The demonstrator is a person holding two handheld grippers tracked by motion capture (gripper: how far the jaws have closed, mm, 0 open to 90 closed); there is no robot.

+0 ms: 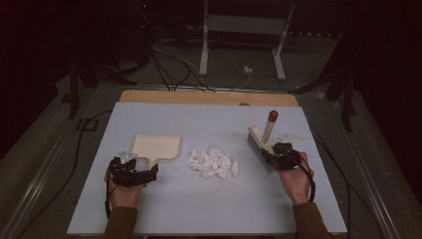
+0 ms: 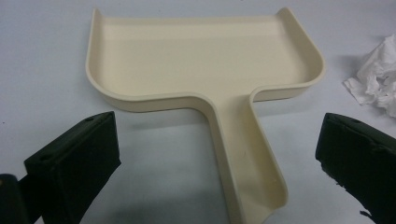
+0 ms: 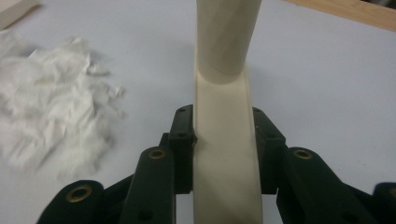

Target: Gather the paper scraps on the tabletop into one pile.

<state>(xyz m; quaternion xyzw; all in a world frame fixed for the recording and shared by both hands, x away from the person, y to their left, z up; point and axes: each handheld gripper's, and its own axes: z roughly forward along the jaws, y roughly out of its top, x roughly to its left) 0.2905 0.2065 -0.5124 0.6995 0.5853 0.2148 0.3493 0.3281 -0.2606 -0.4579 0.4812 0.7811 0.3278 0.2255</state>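
Observation:
A cream dustpan lies flat on the pale blue table, its handle toward me. My left gripper is open, its jaws standing on either side of the handle without touching it. A cream hand brush with a red-tipped handle stands at the right. My right gripper is shut on the brush's back. A pile of crumpled white paper scraps lies between dustpan and brush.
A wooden strip runs along the table's far edge. Cables and a white stand sit on the floor beyond. A small white flat piece lies right of the brush.

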